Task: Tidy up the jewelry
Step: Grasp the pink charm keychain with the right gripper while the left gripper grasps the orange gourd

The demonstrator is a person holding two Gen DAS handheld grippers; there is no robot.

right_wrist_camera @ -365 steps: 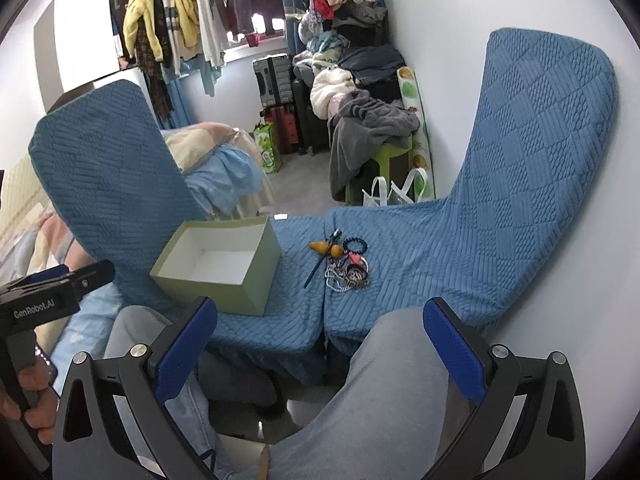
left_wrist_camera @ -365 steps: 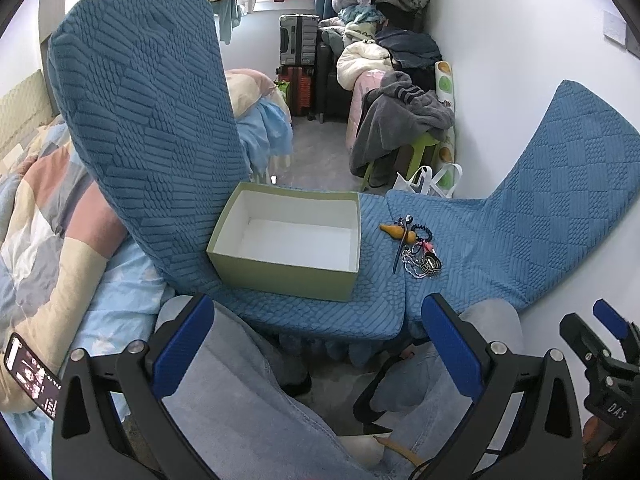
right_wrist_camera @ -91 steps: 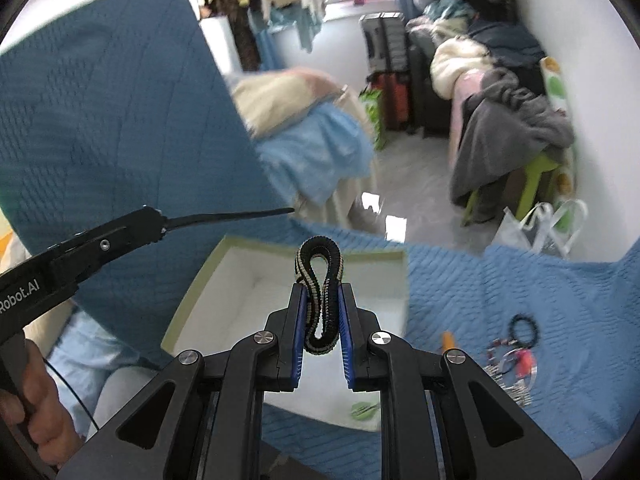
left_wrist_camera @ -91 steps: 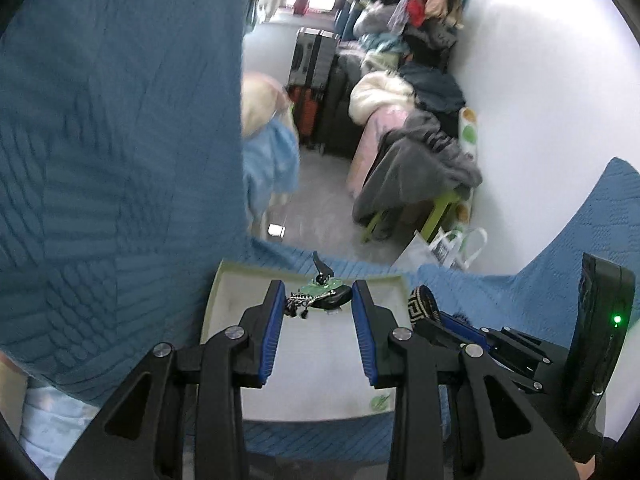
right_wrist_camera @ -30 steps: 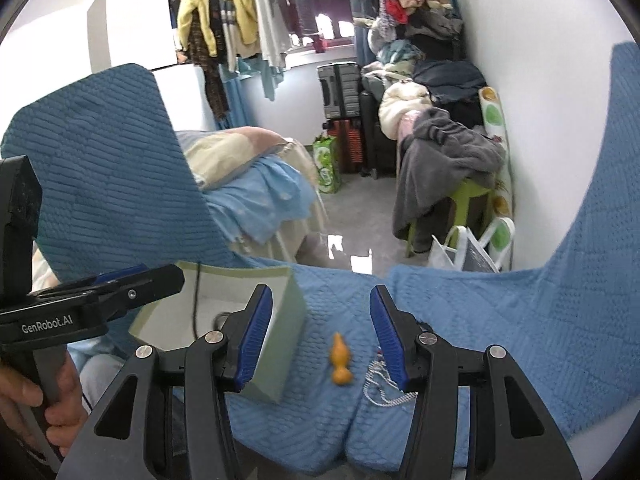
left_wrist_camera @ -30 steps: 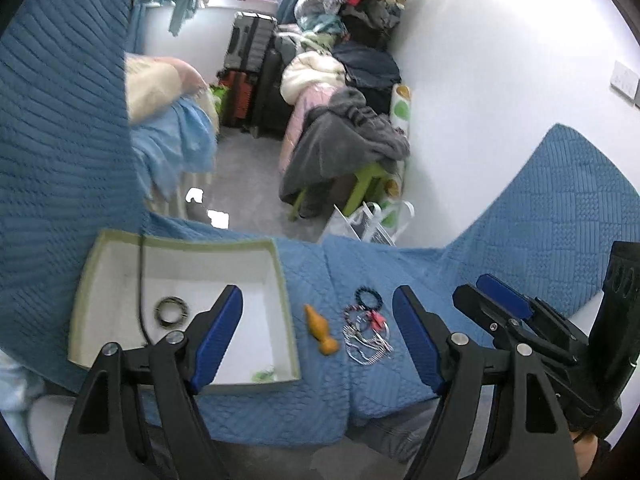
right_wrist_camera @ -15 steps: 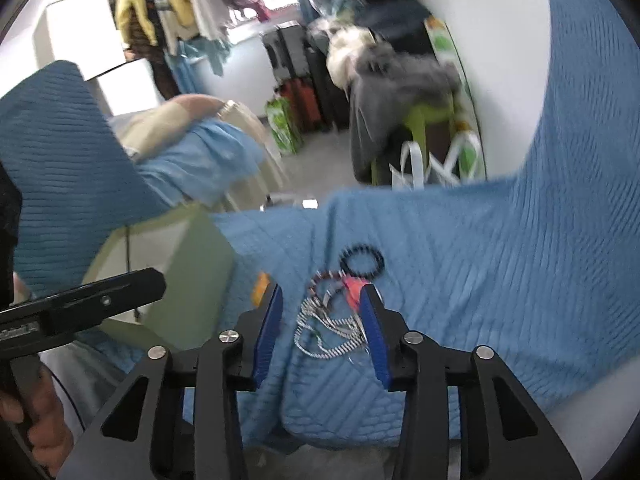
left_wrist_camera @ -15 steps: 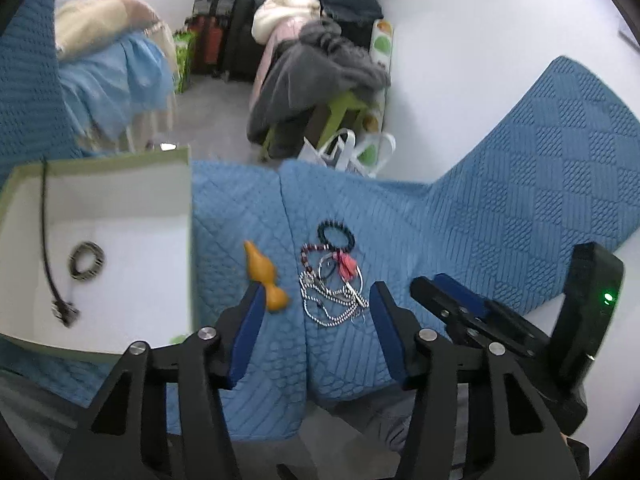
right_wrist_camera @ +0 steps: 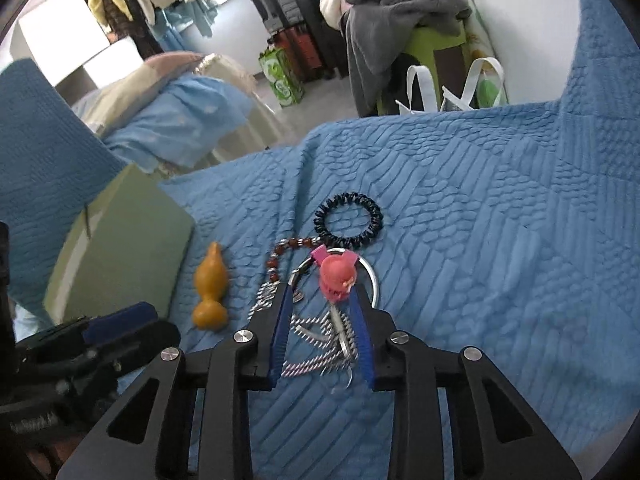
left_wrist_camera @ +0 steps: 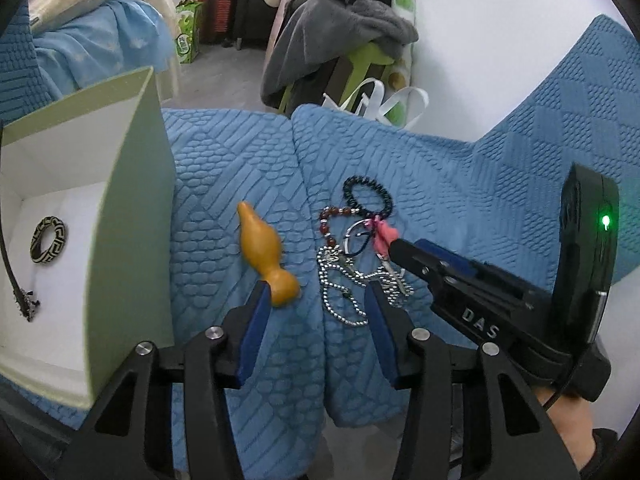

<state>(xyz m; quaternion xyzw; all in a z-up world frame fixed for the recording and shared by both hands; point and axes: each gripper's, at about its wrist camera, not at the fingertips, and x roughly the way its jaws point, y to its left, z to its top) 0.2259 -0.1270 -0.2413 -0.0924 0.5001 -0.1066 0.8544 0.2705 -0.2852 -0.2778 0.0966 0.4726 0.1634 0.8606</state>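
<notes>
I am lowering my right hand-held gripper (right_wrist_camera: 320,300), parted, astride the pink charm (right_wrist_camera: 337,272); left hand-held gripper (left_wrist_camera: 316,300) hovering open, gourd (left_wrist_camera: 264,254) at its fingertip.

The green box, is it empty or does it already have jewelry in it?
Not empty. The green box is open-topped, and on its white floor lie a patterned ring-shaped band and a thin black cord with a small dark end.
</notes>
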